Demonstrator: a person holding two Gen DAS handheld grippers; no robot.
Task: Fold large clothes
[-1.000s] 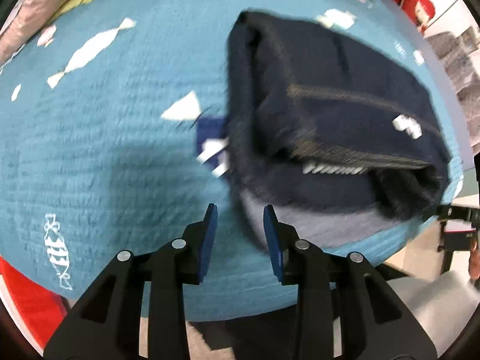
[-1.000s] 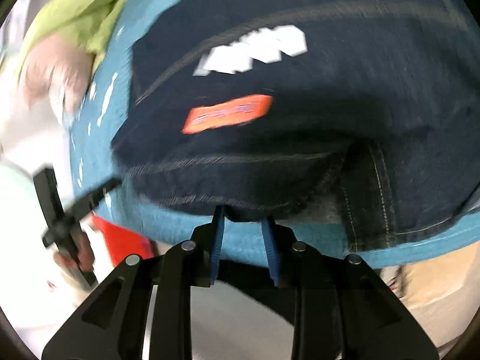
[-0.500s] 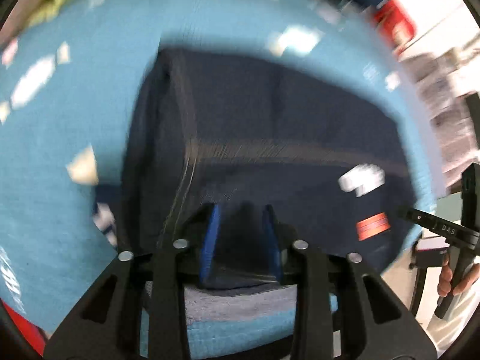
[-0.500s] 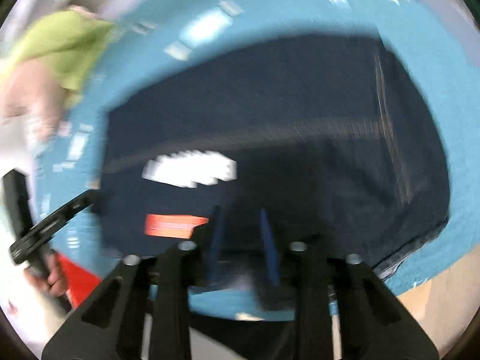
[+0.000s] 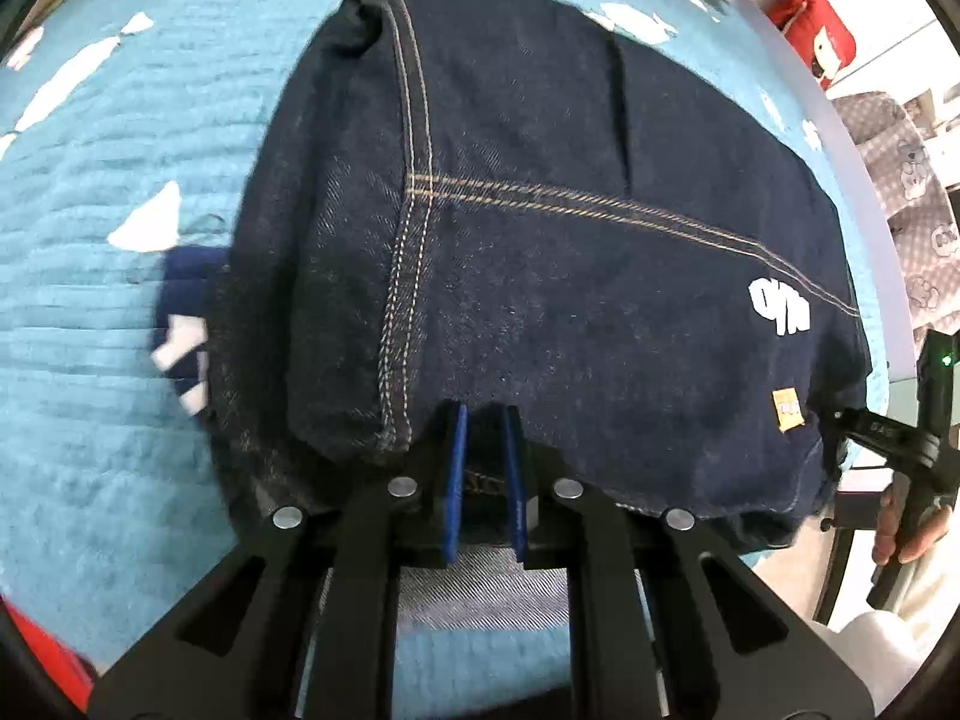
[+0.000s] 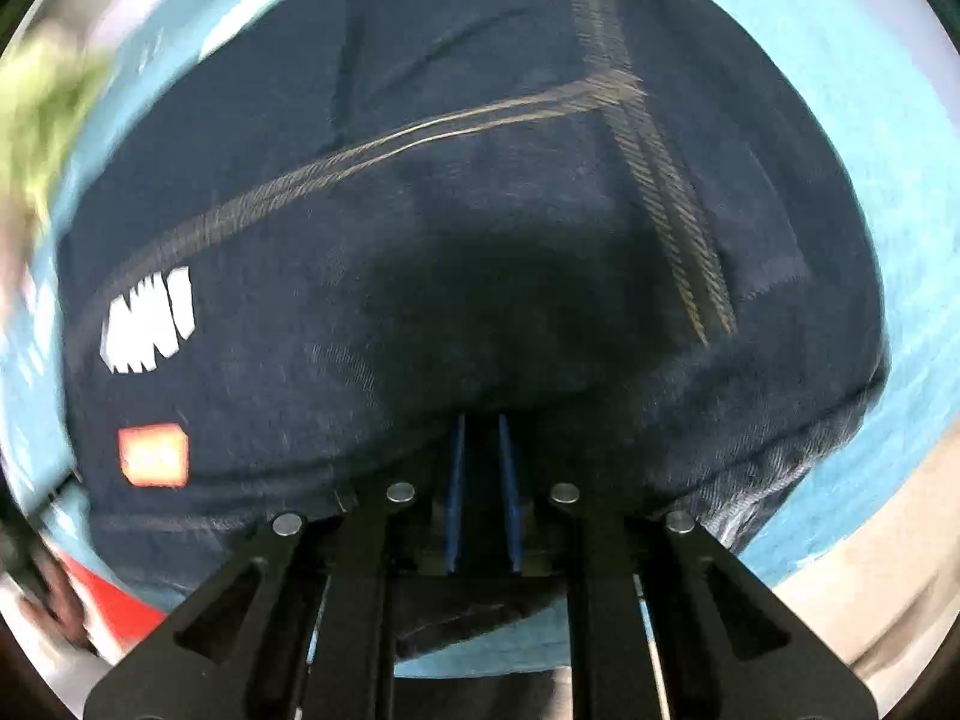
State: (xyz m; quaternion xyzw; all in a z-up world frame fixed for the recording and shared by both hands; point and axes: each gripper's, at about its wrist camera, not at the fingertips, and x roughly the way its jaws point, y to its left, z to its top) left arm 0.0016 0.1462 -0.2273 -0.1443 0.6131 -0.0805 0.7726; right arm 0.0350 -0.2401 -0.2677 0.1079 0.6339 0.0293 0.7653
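- Jaws: left gripper (image 5: pixel 485 414) pinching jeans (image 5: pixel 570 240) hem, lower centre; right gripper (image 6: pixel 480 420) closing on same edge.
- Lift both evenly, keeping fold square on blue blanket (image 5: pixel 90 300).

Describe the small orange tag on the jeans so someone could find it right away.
On the blue blanket lies a folded dark denim garment. Near its front corner, just below the white printed lettering, sits the small orange tag, the only orange patch on the dark cloth.

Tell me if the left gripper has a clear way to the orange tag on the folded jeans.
Probably not right now: the left gripper is pinching the near edge of the jeans. The orange tag lies uncovered, off toward the right gripper.
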